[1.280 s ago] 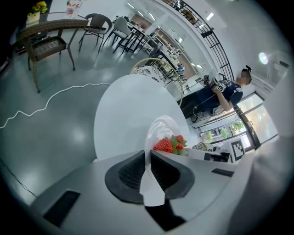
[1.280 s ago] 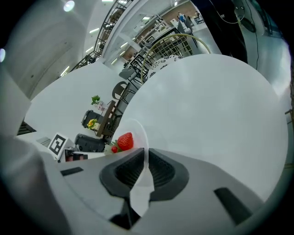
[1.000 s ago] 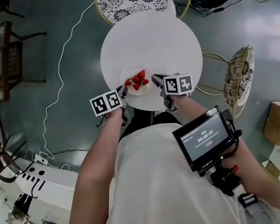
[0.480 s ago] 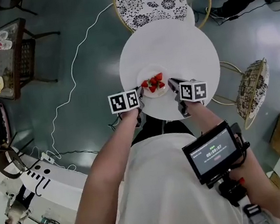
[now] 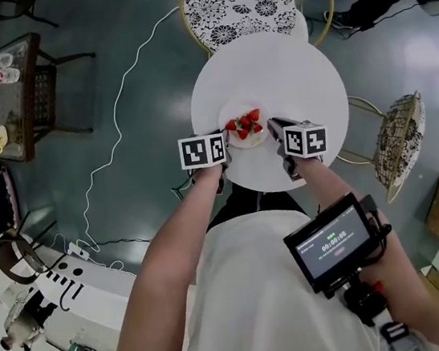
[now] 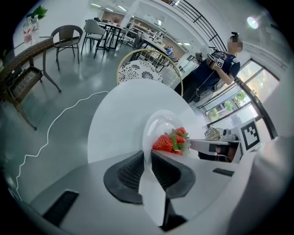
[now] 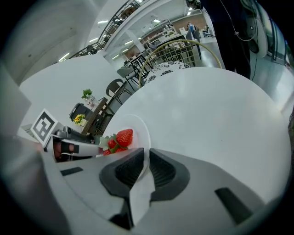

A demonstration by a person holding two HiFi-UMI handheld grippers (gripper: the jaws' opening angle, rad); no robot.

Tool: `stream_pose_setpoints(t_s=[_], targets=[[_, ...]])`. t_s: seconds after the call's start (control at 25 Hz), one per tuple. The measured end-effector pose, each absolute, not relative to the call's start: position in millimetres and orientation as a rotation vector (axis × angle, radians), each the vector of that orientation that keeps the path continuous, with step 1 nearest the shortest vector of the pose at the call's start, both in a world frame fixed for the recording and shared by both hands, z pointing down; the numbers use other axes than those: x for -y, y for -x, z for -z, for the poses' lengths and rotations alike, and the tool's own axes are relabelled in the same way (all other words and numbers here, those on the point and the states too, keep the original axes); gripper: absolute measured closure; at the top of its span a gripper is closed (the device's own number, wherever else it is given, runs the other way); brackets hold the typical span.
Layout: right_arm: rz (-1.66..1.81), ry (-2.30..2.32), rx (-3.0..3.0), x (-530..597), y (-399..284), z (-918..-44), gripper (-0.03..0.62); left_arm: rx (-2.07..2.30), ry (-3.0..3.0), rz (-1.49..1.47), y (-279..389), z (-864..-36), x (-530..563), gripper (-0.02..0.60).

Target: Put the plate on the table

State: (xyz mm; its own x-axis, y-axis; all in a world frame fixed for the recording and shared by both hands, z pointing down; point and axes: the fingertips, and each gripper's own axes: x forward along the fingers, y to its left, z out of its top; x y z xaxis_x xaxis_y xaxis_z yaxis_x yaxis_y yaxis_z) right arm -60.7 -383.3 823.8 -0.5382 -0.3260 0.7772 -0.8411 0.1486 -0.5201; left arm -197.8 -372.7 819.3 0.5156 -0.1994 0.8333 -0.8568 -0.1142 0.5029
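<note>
The person is wearing a white short-sleeved shirt [image 5: 254, 304] and a black monitor [image 5: 330, 242], lower right; the grey left gripper [image 6: 148, 158] and right gripper [image 7: 146, 161] are bearing black-and-white marker cubes [image 5: 202, 150].

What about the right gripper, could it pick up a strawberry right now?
Probably not yet. The right gripper is shut on the rim of the plate, with the left gripper shut on the opposite rim. The strawberries lie close and uncovered, but it would need to let go first.
</note>
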Motion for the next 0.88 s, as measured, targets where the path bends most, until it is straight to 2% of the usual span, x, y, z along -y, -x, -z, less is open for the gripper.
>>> stream_pose_setpoints(t_s=[0.88], targets=[[-1.131,-1.032,1.947,389.3,69.2,-825.2,0.557,0.984,-1.692,-0.874,202.8,-824.2,372.2,0.518]])
